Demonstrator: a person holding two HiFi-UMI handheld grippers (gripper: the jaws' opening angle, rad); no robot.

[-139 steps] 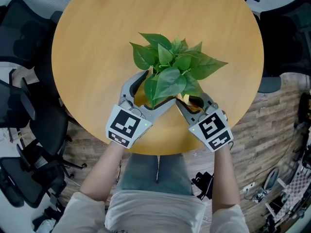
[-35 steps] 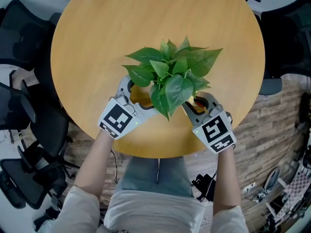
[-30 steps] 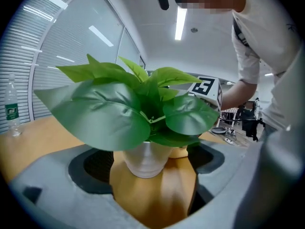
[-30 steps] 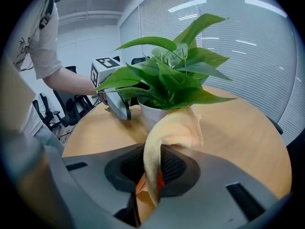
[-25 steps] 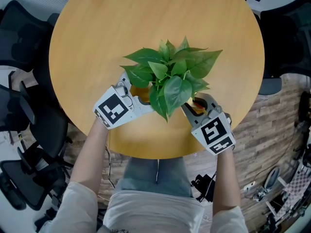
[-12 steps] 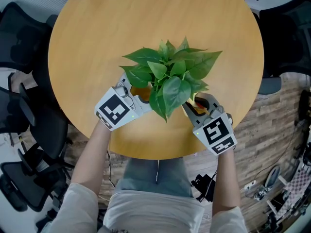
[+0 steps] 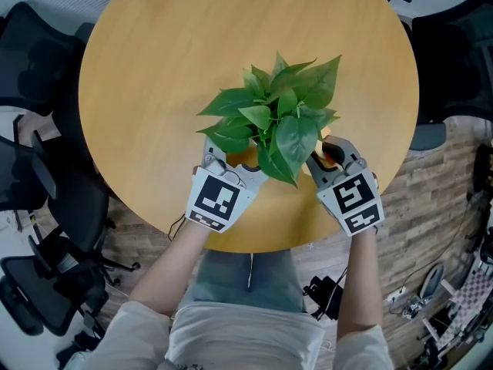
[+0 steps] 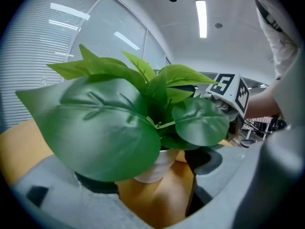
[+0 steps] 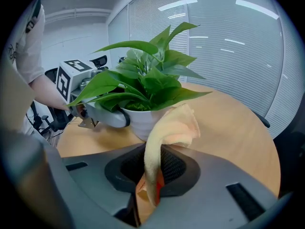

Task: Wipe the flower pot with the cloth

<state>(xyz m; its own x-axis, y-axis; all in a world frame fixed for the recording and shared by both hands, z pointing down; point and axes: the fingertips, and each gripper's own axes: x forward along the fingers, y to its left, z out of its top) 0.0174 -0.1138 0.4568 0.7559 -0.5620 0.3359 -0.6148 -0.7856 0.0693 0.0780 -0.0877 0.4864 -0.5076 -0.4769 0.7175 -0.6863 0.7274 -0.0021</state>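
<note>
Head view first: a leafy green plant (image 7: 281,114) sits toward the near side of a round wooden desk (image 7: 154,75), with black chairs (image 7: 38,45) around it. From the near side the left tool (image 7: 233,160) comes in at the plant's left and the right tool (image 7: 330,154) at its right. Both noses are tucked under the leaves, so you can't really read the jaws from up here.

Left gripper view: the white flower pot (image 8: 155,166) sits right between the jaws, with big leaves flopping over the top of it. The jaws stand wide and have just been closing in a bit around the pot. Leaves cover the spot where the pads would meet the upper wall. Lower down, where the pot tapers, a sliver of desk shows on the right side.

Right gripper view: the jaws are pinched together on a pale yellow cloth (image 9: 167,132), which sticks up out of them and flops over toward the pot. Its free end looks to be touching the pot's right side. On the pot's other side, one jaw of the left tool lies right against the wall, so that tool looks to have the pot clamped.
</note>
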